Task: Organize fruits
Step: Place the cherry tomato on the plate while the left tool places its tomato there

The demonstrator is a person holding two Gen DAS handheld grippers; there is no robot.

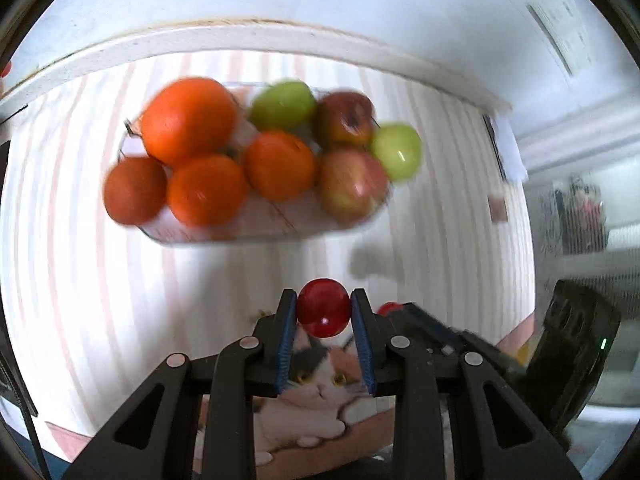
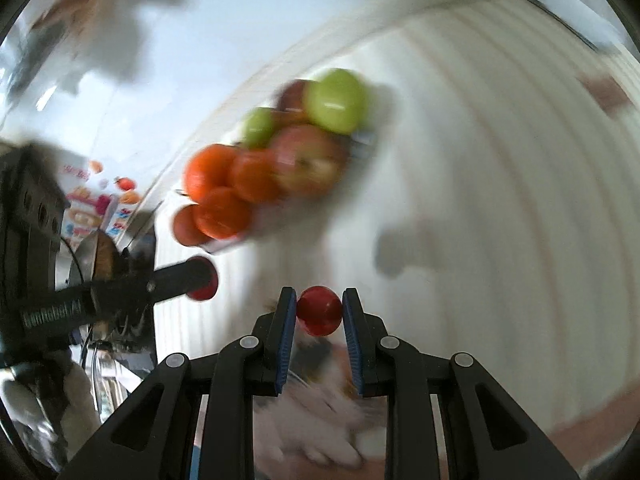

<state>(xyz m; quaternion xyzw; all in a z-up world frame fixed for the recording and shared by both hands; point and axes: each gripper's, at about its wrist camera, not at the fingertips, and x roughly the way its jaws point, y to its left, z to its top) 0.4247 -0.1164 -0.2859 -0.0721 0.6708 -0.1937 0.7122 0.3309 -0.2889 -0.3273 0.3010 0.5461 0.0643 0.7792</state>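
Observation:
My left gripper [image 1: 323,307] is shut on a small round red fruit [image 1: 323,308] and holds it above the striped cloth. My right gripper [image 2: 319,310] is shut on another small red fruit [image 2: 319,310]. Ahead stands a clear tray [image 1: 256,226] holding several oranges [image 1: 188,120], red apples [image 1: 352,184] and green apples [image 1: 398,151]. The tray also shows in the right wrist view [image 2: 224,245], up and to the left. The left gripper's fingers [image 2: 180,276] and its red fruit [image 2: 204,292] show at the left of the right wrist view. Both views are blurred.
The table carries a pink-striped cloth [image 1: 80,280] with a white back edge [image 1: 240,40] against a wall. A cat picture [image 1: 320,384] lies under the grippers. The right gripper's body [image 1: 576,356] shows at the right. A colourful box [image 2: 100,208] stands at the left.

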